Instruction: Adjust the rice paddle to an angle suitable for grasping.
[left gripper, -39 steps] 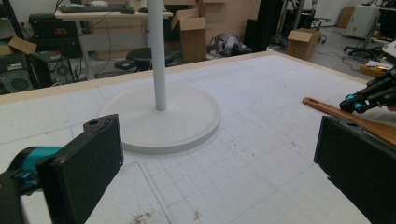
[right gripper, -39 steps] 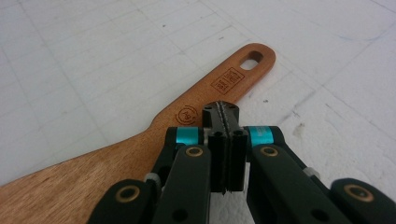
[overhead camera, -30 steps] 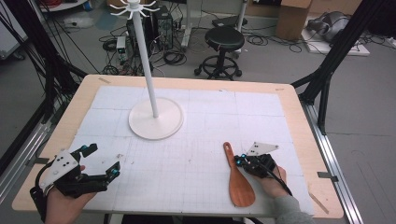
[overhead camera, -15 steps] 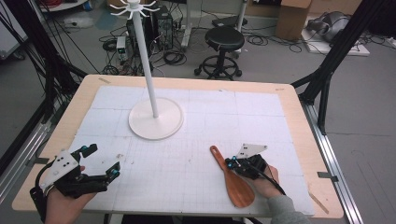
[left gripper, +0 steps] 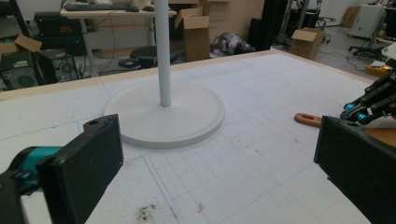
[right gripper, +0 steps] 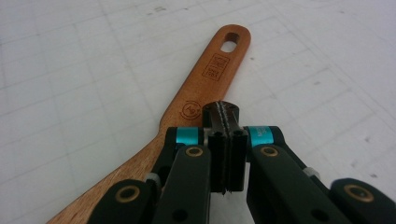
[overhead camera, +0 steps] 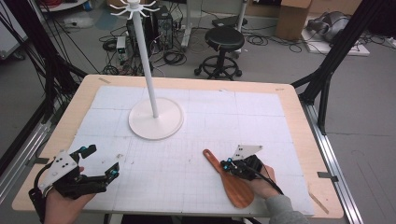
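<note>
1. The wooden spatula (overhead camera: 232, 179) lies flat on the desk (overhead camera: 289, 100), near its front right; it looks light, stiff and smooth, best taken at the narrow handle.
2. The right gripper (right gripper: 226, 122) has its fingers pressed together, empty, over the handle.
3. The left gripper (overhead camera: 99, 162) gapes wide, well apart.
</note>
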